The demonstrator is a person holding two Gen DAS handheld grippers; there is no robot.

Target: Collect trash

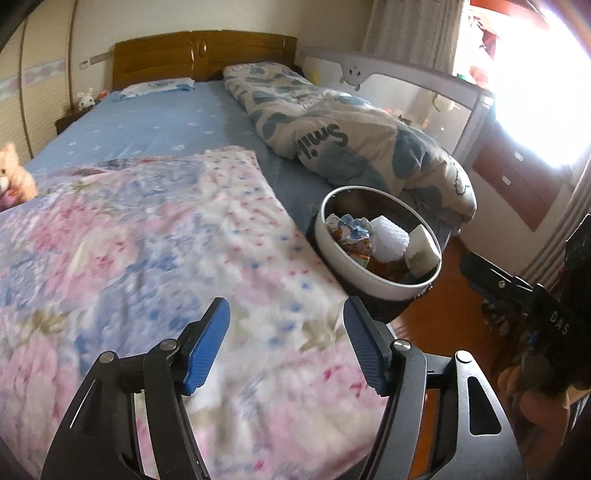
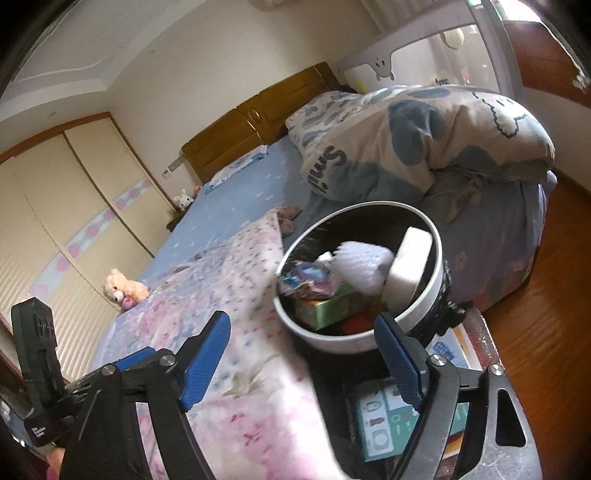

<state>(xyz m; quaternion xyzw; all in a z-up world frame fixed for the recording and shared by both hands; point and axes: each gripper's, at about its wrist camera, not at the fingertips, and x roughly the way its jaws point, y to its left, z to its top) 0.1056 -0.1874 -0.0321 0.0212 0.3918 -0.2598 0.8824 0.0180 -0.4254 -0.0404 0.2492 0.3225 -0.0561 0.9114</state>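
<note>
White-rimmed trash bin point(image 2: 360, 280) stands upright, mouth up — at twelve o'clock beyond the right gripper point(image 2: 301, 356), both grippers' jaws released, empty.

Walls: plain cream wall point(image 1: 155, 22), white ceiling point(image 2: 92, 40) in the right wrist view.
Floor: reddish-brown wooden floor point(image 2: 546, 295), glossy.
Bed: wide bed with light blue sheet point(image 1: 147, 125); carved brown wooden headboard point(image 1: 203, 55) against the wall.
Wardrobe: cream sliding-door wardrobe point(image 2: 55, 206) with a pink-dotted band, beside the bed.
Rail: grey mesh bed rail point(image 1: 406, 81) along the far side.
Light: bright window glare point(image 1: 546, 74), overexposed; pale curtain point(image 1: 413, 26) next to it.
</note>
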